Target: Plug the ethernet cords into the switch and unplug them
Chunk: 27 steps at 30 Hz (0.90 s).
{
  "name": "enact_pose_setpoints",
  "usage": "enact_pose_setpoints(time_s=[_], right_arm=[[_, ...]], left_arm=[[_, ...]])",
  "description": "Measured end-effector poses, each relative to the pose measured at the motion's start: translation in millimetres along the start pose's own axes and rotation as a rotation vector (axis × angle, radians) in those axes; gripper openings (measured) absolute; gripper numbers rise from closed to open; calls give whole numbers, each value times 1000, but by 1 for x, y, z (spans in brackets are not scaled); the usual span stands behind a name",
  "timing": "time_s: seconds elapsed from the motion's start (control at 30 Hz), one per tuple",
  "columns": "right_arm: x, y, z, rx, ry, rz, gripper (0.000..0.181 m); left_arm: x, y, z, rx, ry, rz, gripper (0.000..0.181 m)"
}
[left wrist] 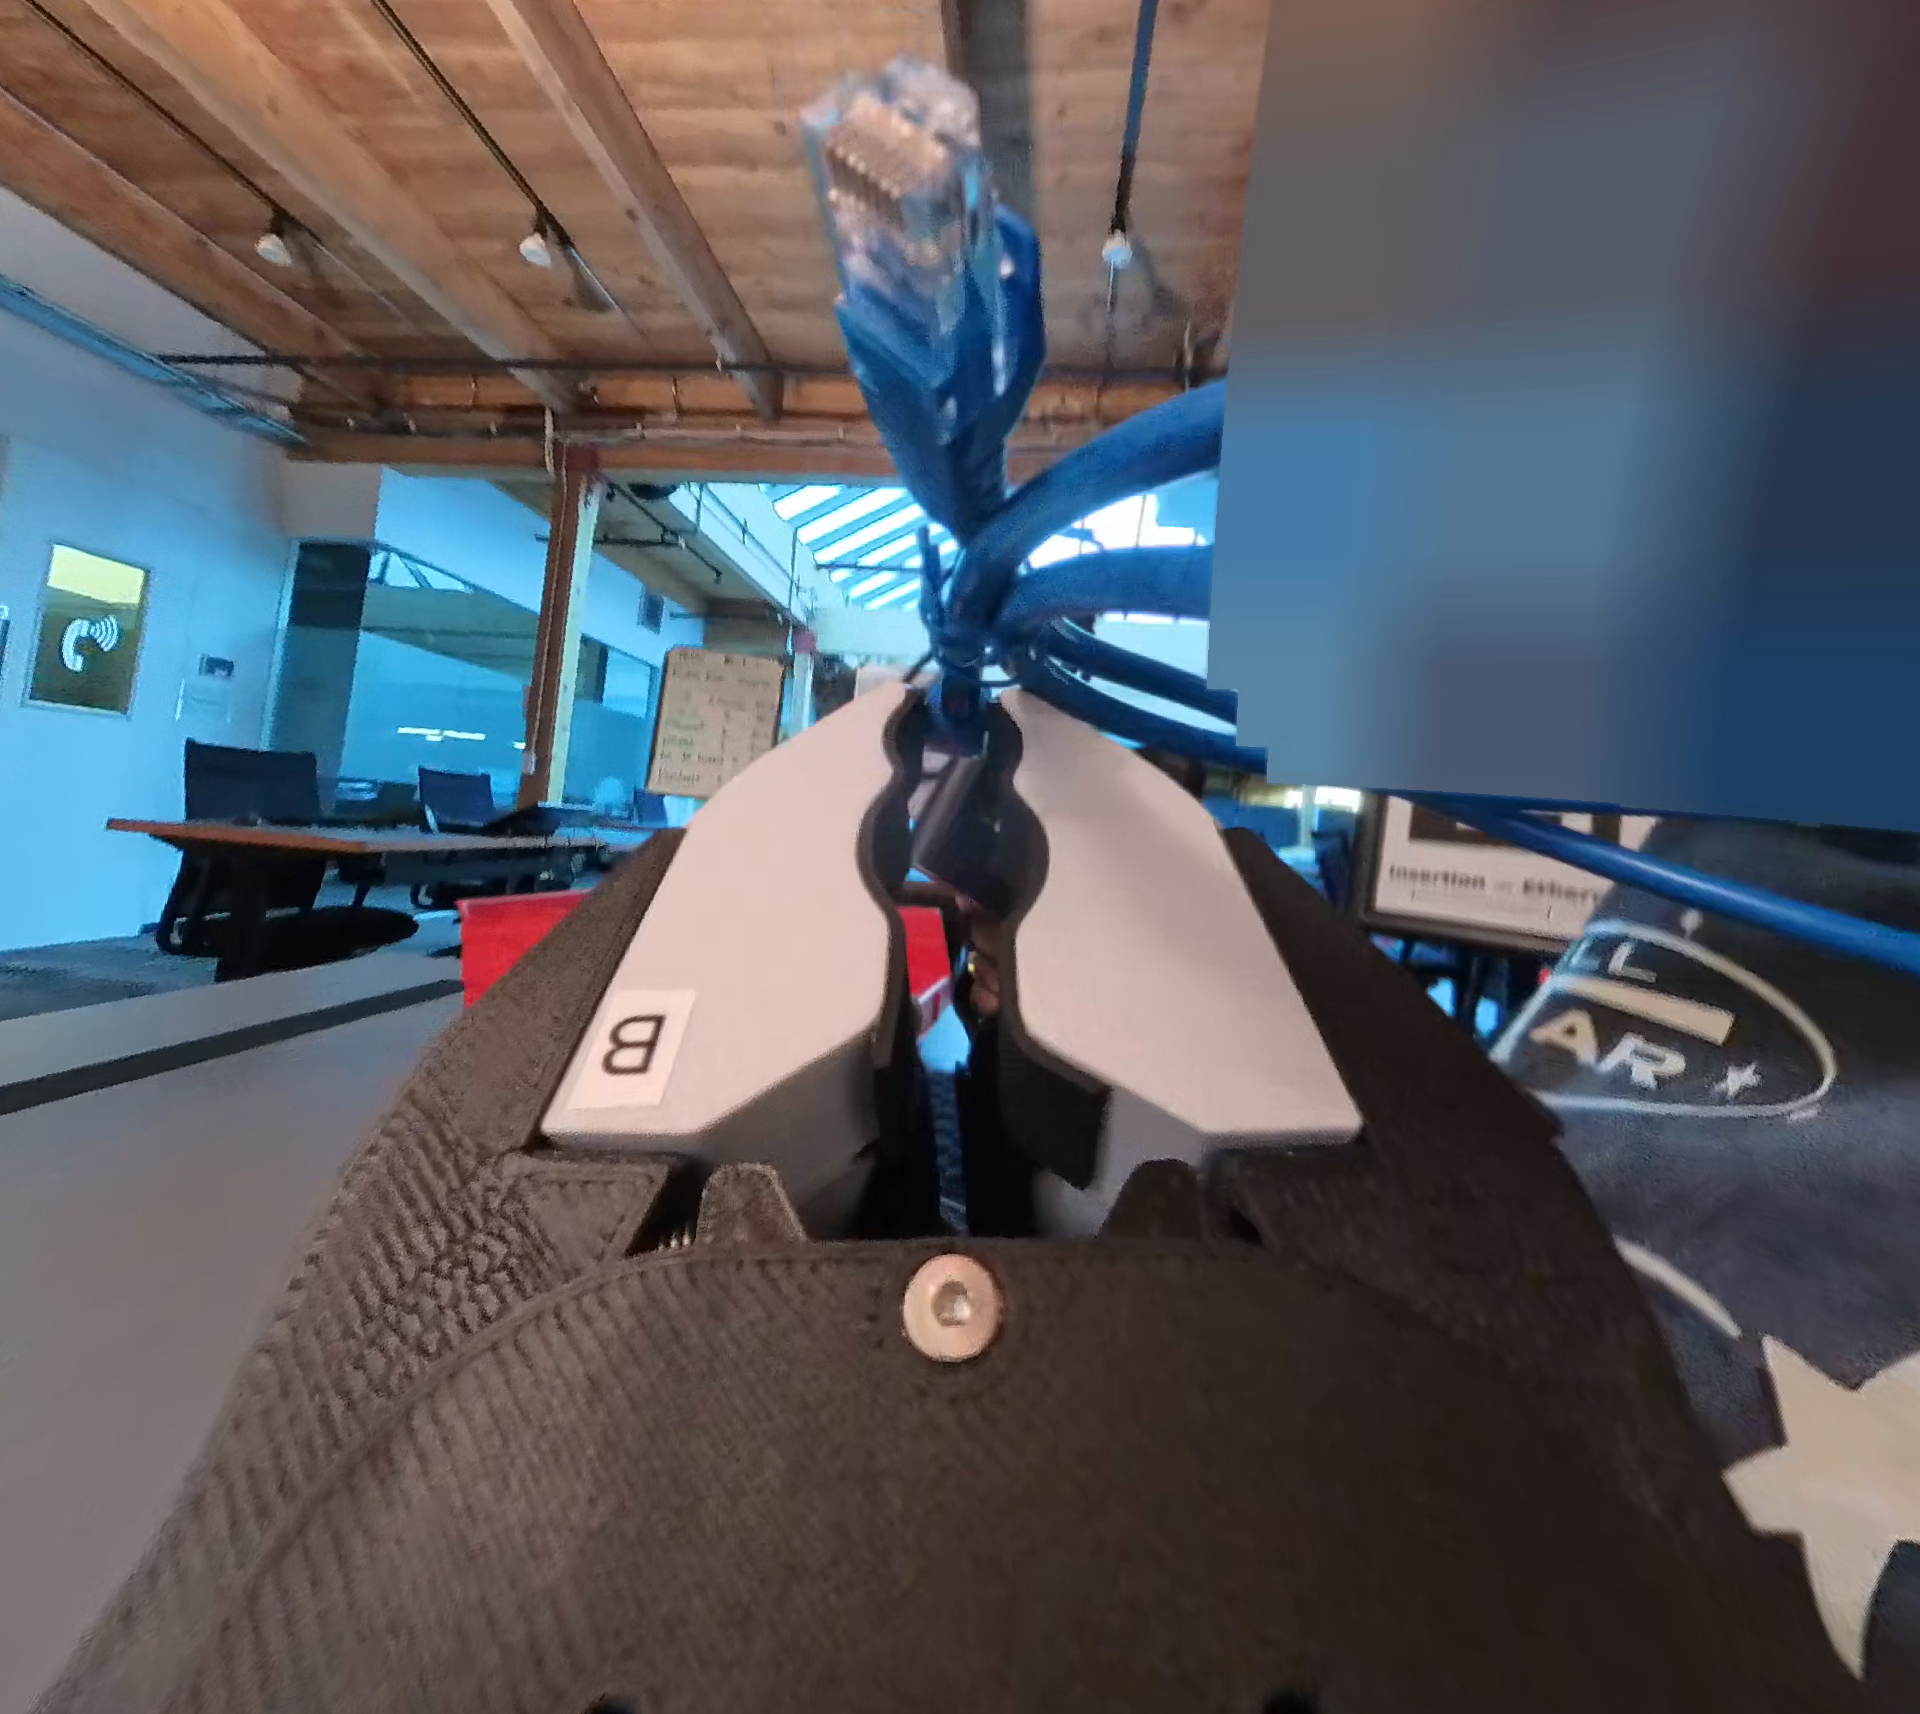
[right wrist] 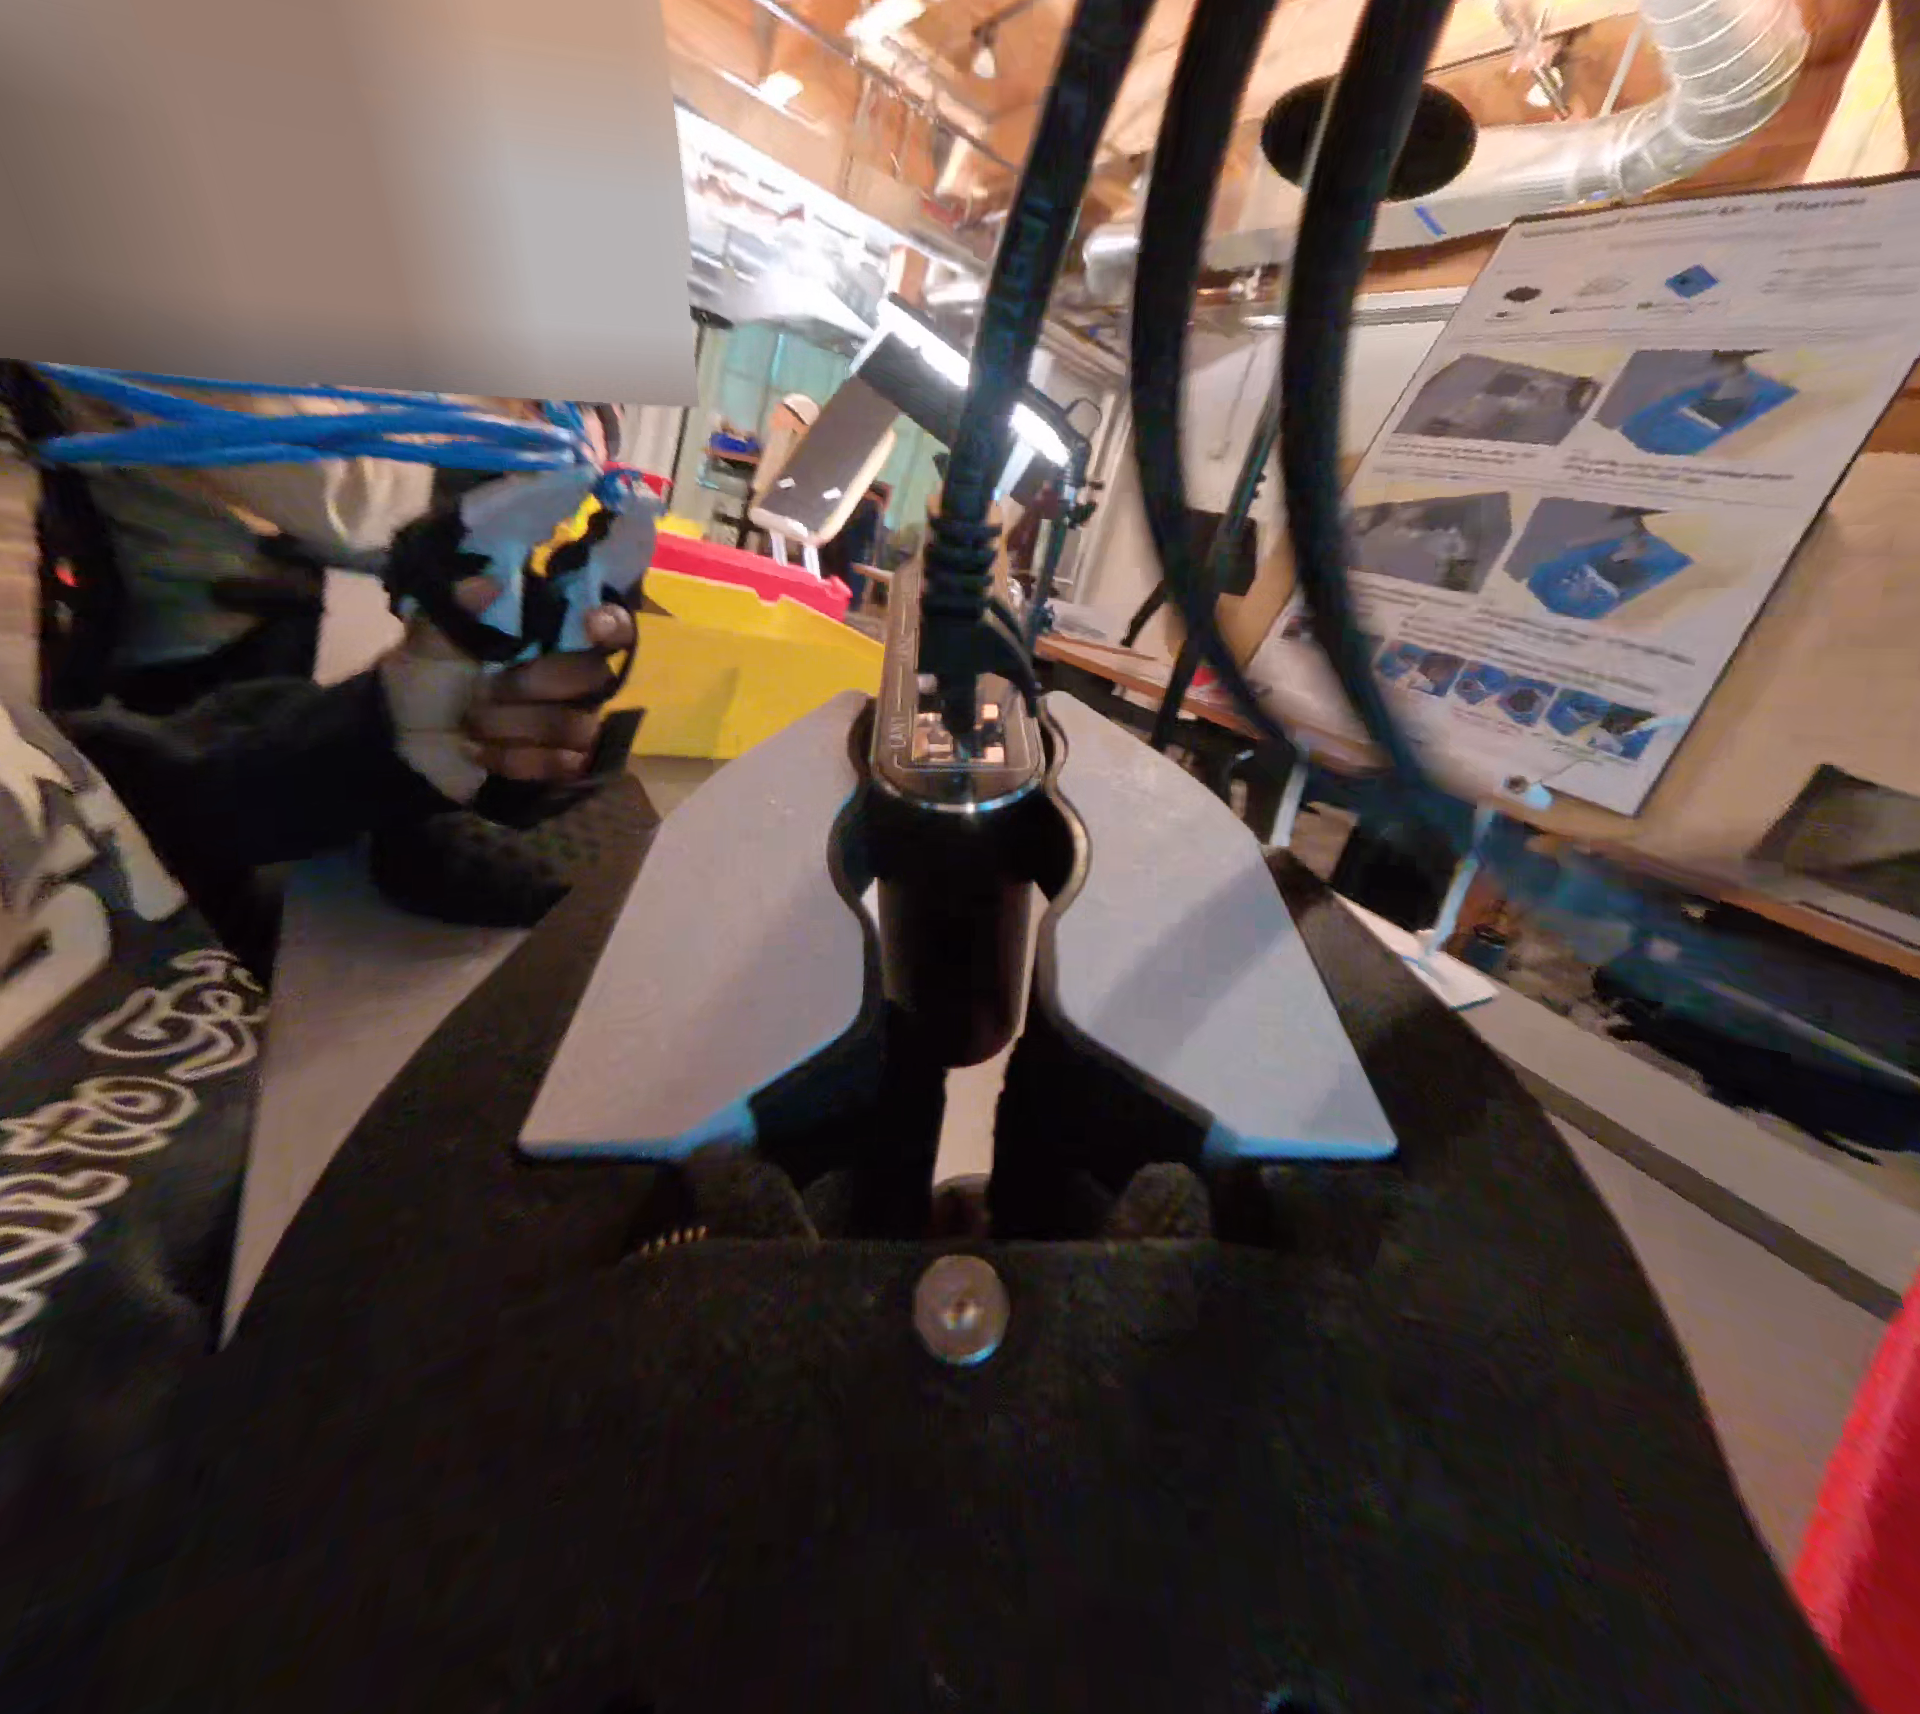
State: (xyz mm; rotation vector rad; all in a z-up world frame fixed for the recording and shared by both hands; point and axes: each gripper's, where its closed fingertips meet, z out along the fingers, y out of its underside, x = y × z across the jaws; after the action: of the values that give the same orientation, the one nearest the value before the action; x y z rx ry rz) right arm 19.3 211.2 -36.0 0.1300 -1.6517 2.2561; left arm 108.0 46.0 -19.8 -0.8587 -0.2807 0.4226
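Observation:
In the left wrist view, my left gripper [left wrist: 951, 714] is shut on a coiled blue ethernet cord [left wrist: 1101, 594] at its tied part. The cord's clear plug [left wrist: 899, 199] sticks up above the fingertips, free in the air. In the right wrist view, my right gripper [right wrist: 956, 729] is shut on a slim black switch [right wrist: 956, 776] seen end-on. A black cord [right wrist: 997, 262] is plugged into the switch's port and loops up overhead. The left gripper [right wrist: 545, 547] with the blue cord [right wrist: 312, 430] shows at the left, held by a hand, apart from the switch.
Yellow [right wrist: 748, 656] and red [right wrist: 748, 568] bins stand on the grey table [right wrist: 353, 968] behind the grippers. An instruction board [right wrist: 1558, 501] leans at the right. A red bin edge [right wrist: 1870, 1456] is at lower right. A person's dark printed garment [left wrist: 1714, 1145] is close. The left gripper's tips are roughly 20 cm from the right gripper's.

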Motion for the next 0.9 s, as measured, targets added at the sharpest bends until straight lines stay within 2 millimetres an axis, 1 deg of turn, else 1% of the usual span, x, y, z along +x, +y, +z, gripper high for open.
enact_pose_setpoints(time_s=[0.1, 0.2, 0.27, 0.4, 0.47, 0.53, 0.63, 0.77, 0.9], right_arm=[[-12, 7, 15, -36, 6, -132, 26], [-26, 10, 28, -83, 38, -363, 26], [-38, 10, 34, -92, 50, -483, 26], [-57, 13, 43, -104, 77, -639, 26], [-59, 14, 45, -120, 113, -770, 26], [-61, 15, 45, -137, 134, -865, 26], [-61, 17, 46, -153, 166, -935, 26], [-65, 22, 49, -183, 192, -1049, 26], [-71, 29, 52, -207, 203, -1127, 26]], left_arm=[[8, 13, 4, -79, 14, 95, 11], [17, 18, 6, -109, 28, 230, 11], [22, 22, 8, -122, 25, 309, 11], [32, 37, 16, -190, 25, 442, 11], [34, 44, 20, -206, 13, 444, 11], [36, 45, 23, -176, -2, 407, 11], [36, 47, 27, -168, -24, 386, 11], [35, 53, 30, -157, -77, 444, 11], [29, 58, 29, -157, -141, 502, 11]])
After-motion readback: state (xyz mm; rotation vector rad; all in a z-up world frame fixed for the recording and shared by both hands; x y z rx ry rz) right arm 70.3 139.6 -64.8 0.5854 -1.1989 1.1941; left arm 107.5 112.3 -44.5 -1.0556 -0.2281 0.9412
